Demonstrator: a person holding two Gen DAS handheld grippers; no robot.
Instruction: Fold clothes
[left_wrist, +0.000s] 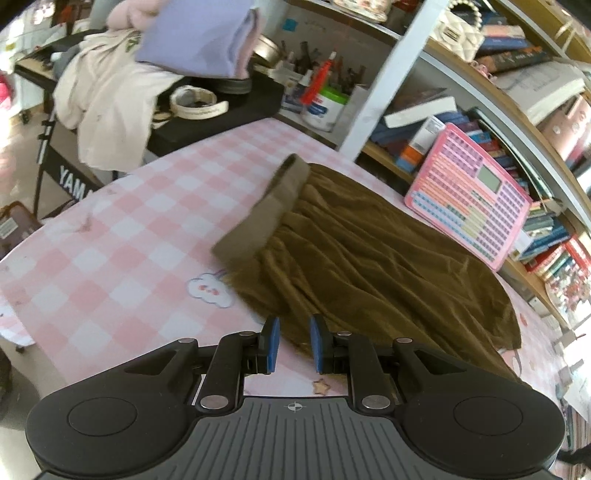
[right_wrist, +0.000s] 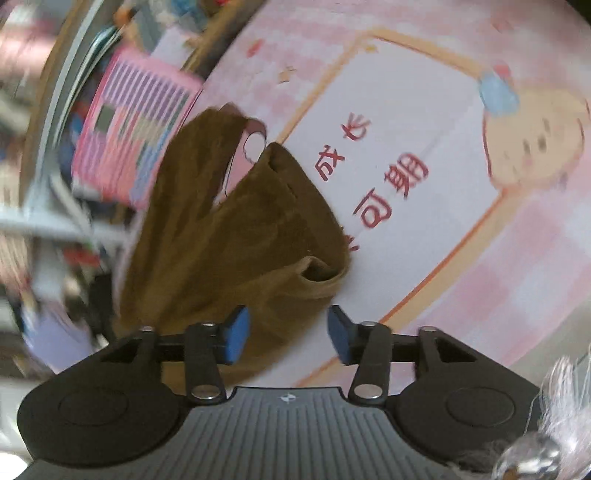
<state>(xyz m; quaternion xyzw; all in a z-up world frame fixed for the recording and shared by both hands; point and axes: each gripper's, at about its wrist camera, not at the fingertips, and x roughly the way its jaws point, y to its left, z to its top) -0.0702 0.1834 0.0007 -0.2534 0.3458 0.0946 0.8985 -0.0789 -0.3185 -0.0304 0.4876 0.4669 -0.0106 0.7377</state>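
The brown skirt (left_wrist: 369, 258) is spread flat on the pink checked table cover (left_wrist: 110, 240), laid out so that it can be folded. In the left wrist view its waistband (left_wrist: 266, 206) lies well ahead of the fingers, up and to the left, while the hem end runs off to the right. The left gripper (left_wrist: 294, 343) is held low at the near edge of the skirt. Its blue pads (left_wrist: 273, 343) are set only a narrow gap apart, and nothing is seen pinched between them; the cloth edge lies just beyond and beneath the tips. This placement is judged to be for steadying or taking up that near edge.

In the right wrist view, which is blurred, the right gripper (right_wrist: 286, 336) is held over the skirt's other end (right_wrist: 240, 229), where the cloth is bunched and a fold stands open just ahead of the fingers. Its jaws are spread moderately wide, with brown cloth seen behind the gap but not pressed by either pad. The cloth appears to be released there, or not yet taken. A pink keyboard toy (right_wrist: 133, 129) leans beyond the skirt, against the shelves.
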